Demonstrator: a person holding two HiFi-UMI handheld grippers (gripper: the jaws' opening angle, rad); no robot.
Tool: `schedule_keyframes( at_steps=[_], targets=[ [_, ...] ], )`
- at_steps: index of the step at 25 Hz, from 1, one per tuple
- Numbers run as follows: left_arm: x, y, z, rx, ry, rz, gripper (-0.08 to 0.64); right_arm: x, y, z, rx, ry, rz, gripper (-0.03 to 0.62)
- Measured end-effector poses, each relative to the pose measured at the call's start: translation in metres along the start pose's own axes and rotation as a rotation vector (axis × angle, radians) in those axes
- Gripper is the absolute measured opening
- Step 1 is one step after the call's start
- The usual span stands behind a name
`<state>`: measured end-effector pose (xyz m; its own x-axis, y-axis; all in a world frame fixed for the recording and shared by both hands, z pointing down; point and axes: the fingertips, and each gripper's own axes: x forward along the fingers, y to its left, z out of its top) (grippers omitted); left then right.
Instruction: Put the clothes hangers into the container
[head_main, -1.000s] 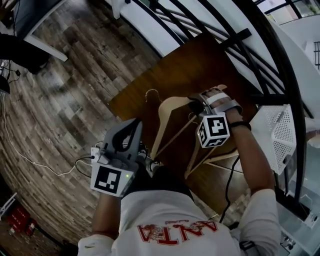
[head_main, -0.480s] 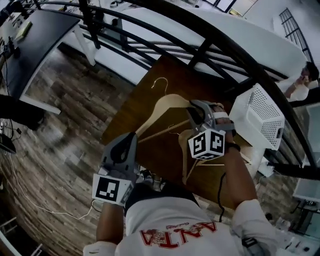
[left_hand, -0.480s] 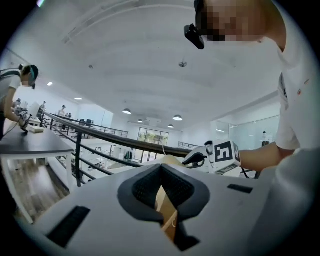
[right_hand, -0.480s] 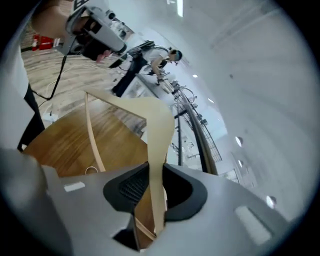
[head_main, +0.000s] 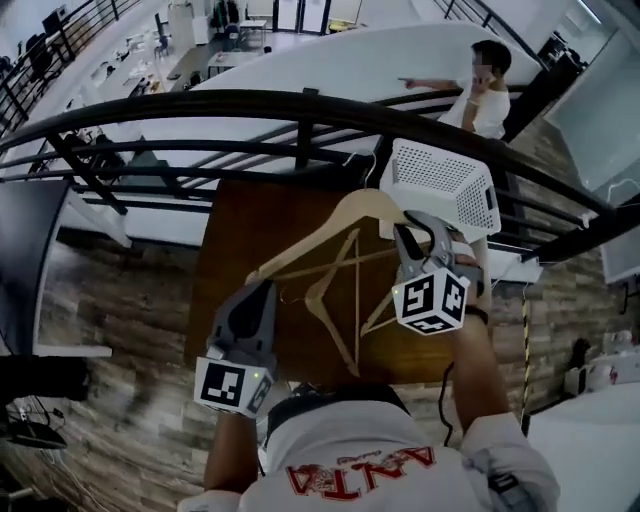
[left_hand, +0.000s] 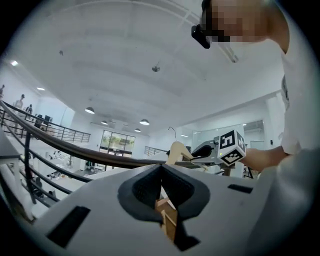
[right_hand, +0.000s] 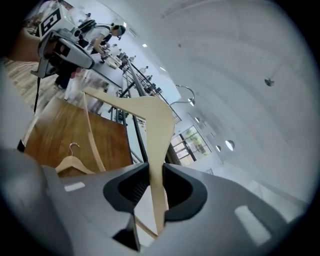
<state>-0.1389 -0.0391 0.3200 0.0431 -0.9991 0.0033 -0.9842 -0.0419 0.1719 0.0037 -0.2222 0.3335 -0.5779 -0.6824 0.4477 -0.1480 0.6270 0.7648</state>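
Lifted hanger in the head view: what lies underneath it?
Under the lifted hanger, another hanger lies on the brown table; the right tool covers part of it.

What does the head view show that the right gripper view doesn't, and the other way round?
Only the head view: the white container, and the right gripper from outside, marker cube included. Only the right gripper view: its jaws close up, shut on the held hanger, plus ceiling lights. Both: that hanger, the second hanger lying on the table, and the left gripper at the held hanger's other end.
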Motion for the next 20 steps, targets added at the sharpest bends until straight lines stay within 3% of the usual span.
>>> schedule_keyframes(
  at_steps=[8,14,20],
  targets=[
    [0.111,-0.104,-0.006,0.022,0.037,-0.282,0.009,-0.039,-0.097,-0.154,0.122,0.236,-0.186,0.086],
    [0.169,-0.162,-0.013,0.002,0.043,-0.368,0.009,-0.045,-0.170,-0.237,0.104,0.360,-0.256,0.086],
    [0.210,-0.196,-0.027,-0.011,0.053,-0.371,0.009,-0.022,-0.224,-0.302,0.054,0.431,-0.253,0.086]
  ],
)
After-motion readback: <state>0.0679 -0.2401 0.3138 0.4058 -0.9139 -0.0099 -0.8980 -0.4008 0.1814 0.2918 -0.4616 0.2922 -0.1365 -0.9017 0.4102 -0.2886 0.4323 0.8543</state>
